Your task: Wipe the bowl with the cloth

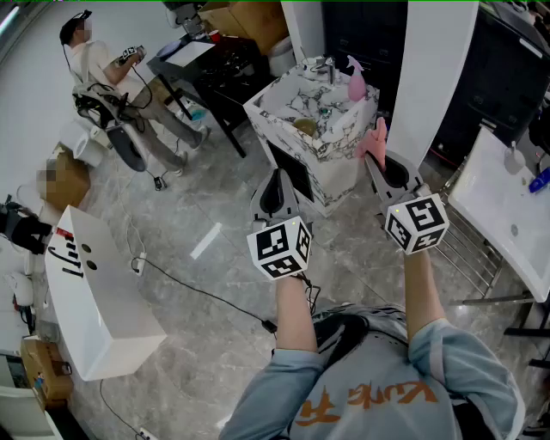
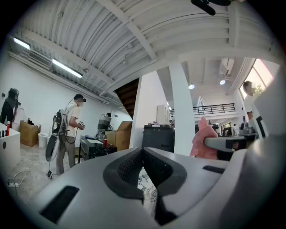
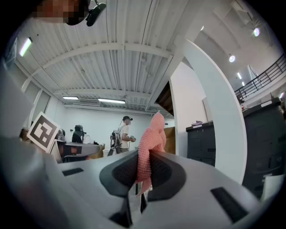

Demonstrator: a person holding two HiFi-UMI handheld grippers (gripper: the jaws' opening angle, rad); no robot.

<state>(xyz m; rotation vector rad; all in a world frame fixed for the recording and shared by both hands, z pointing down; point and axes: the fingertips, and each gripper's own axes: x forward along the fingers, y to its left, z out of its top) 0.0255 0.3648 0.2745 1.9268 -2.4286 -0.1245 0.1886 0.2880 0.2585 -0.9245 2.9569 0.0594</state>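
Marble counter [image 1: 339, 142] overhead only, right gripper [image 3: 143, 154] pinching cloth [image 3: 152, 132], left gripper [image 2: 143, 154] fingers [image 2: 127, 169] together, empty

An open workshop hall: ribbed metal ceiling [image 2: 89, 36], cardboard boxes [image 1: 253, 21] at top, loose floor cable [image 1: 202, 292], a gear-wearing person [image 1: 99, 64] upper left.

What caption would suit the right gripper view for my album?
A pink cloth pinched in the right gripper, white ceiling beams overhead.
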